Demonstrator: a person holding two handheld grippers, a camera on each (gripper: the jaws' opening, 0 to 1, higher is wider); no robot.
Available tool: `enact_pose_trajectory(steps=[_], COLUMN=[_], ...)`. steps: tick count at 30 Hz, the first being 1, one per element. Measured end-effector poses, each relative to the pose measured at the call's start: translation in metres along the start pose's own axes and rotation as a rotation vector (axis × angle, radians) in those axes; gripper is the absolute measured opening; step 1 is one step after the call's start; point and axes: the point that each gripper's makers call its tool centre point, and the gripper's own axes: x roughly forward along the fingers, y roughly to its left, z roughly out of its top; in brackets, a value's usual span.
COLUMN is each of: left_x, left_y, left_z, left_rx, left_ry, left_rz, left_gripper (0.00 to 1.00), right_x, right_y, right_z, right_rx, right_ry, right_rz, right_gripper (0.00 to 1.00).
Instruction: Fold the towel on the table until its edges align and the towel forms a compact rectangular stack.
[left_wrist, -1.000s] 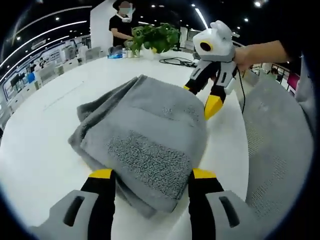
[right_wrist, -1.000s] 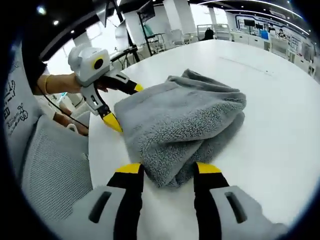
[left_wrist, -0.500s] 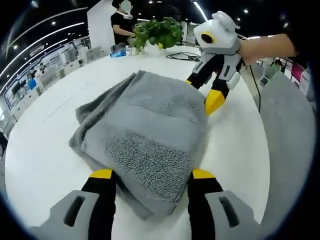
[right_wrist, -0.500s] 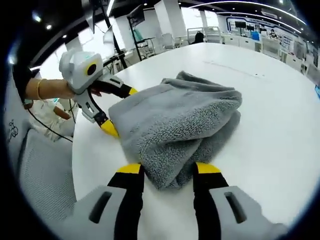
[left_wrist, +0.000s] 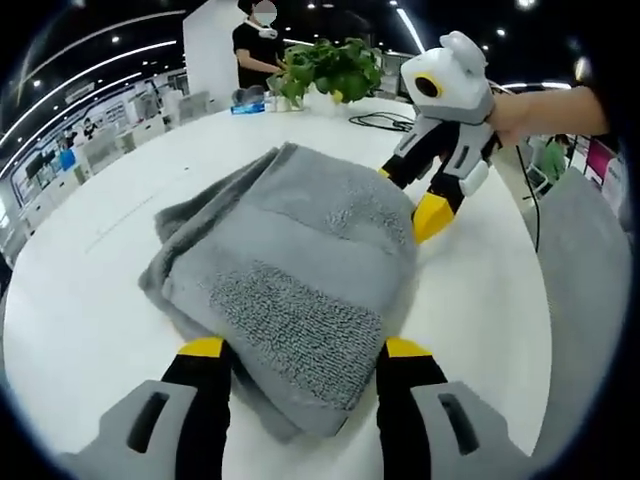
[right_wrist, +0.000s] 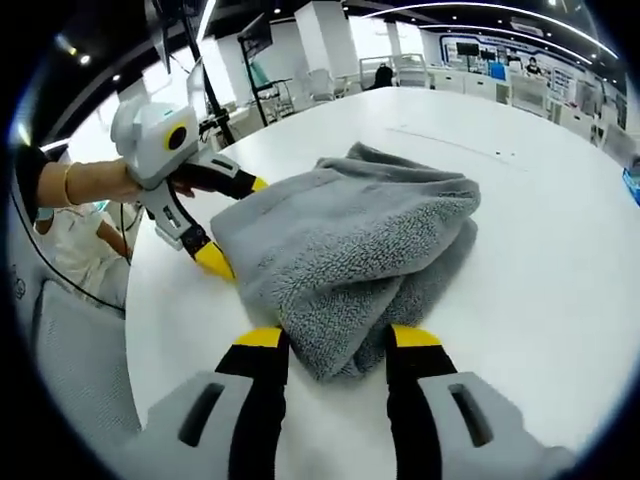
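Grey towel (left_wrist: 285, 290) lying folded in several layers on the white table (left_wrist: 90, 300), roughly rectangular but with loose layers sticking out along one side. Left gripper (left_wrist: 303, 348) at one end with jaws spread, the towel's near edge lying between the yellow tips, nothing clamped. Right gripper (right_wrist: 326, 338) at the adjacent end, jaws likewise parted either side of the thick folded edge, not pinching it.

Probably the squaring-up stage, or 1 last fold. To do it well: close on all layers at once, low against the tabletop, so none slips free; lift both ends level, carry them across together, lay edge on edge; then press the ragged side inward.

Around: a potted green plant (left_wrist: 330, 70), small items and a black cable (left_wrist: 385, 122) at the far end of the table, well apart from the towel. A grey mesh chair back (right_wrist: 70, 380) just beside the table edge. A person (left_wrist: 255, 45) standing beyond the plant. Nothing lying in the fold's path; the slack layers themselves seem the main hindrance.
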Motion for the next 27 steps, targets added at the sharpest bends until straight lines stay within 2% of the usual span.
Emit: enact_pose_trajectory(steps=[6,13,18,21,27], left_x=[0.001,-0.007,-0.022,-0.037,-0.067], left_y=[0.001,0.001,0.000,0.001,-0.004], left_z=[0.001,0.005,0.010,0.016,0.021], left_rx=[-0.016,-0.058,-0.075,-0.087,-0.106], left_ry=[-0.002,-0.002,-0.025,-0.066,-0.121], left_rz=[0.003,0.002,0.026,0.047,0.079], left_gripper=[0.60,0.60,0.59,0.60,0.61], right_x=[0.000,-0.005,-0.019,-0.030,-0.049], right_y=[-0.003,0.001,0.010,0.015,0.029], right_z=[0.002,0.003,0.015,0.022,0.022], right_rx=[0.034,0.014,0.043,0.045,0.033], right_ry=[-0.004,0.009,-0.047,-0.077,-0.088], right_rz=[-0.015,-0.030,-0.022,-0.027,-0.026], right_gripper=[0.38,0.38,0.39,0.41,0.43])
